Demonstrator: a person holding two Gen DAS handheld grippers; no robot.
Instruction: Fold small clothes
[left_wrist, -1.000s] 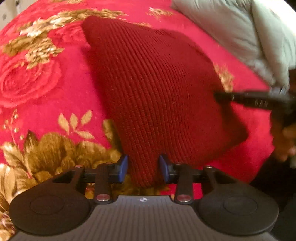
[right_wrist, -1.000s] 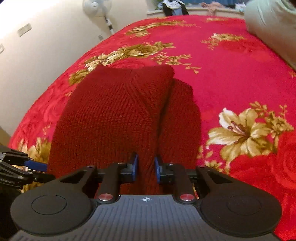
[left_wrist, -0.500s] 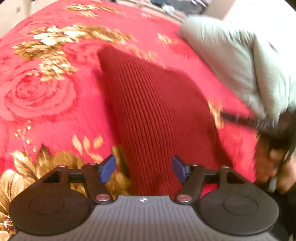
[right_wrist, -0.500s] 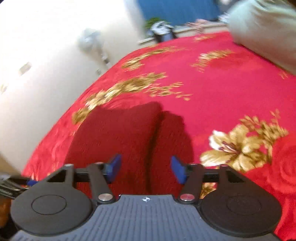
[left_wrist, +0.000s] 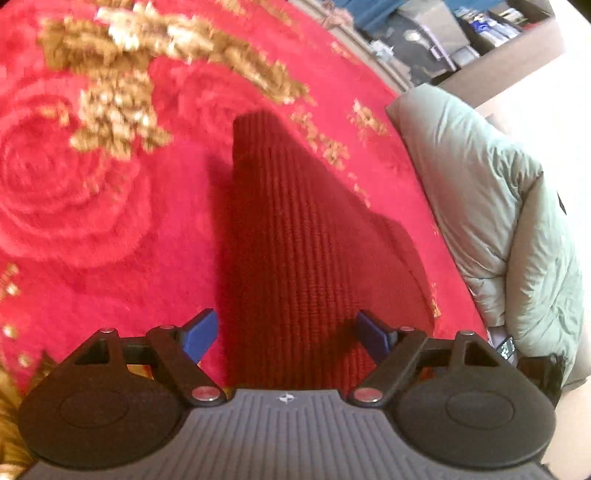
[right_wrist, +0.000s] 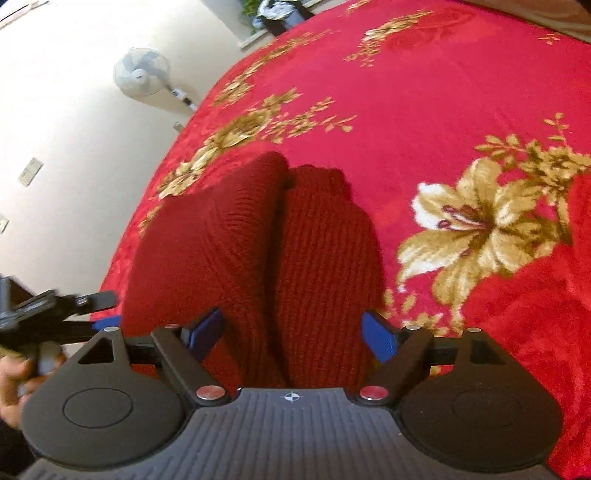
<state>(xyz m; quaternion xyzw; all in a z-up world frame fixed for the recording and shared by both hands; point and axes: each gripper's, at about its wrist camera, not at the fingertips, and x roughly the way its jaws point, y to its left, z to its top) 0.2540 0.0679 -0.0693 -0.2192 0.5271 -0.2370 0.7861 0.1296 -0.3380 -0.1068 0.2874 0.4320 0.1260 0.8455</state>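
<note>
A dark red knit garment (left_wrist: 295, 236), apparently folded, lies mid-frame on a red floral bed (left_wrist: 92, 229). Both the left hand-held gripper (left_wrist: 286, 334) and the right hand-held gripper (right_wrist: 293, 334) gape wide, holding nothing.

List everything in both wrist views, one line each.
knit garment: one, dark red, folded on the blanket, ahead of both tongs
blanket: one, red with gold flowers, covers the bed
padded jacket: one, pale green, on the blanket's edge
standing fan: one, white, by the wall
wall sockets: two, white, on the wall
left tongs: black with blue pads, open, empty
right tongs: black with blue pads, open, empty
</note>
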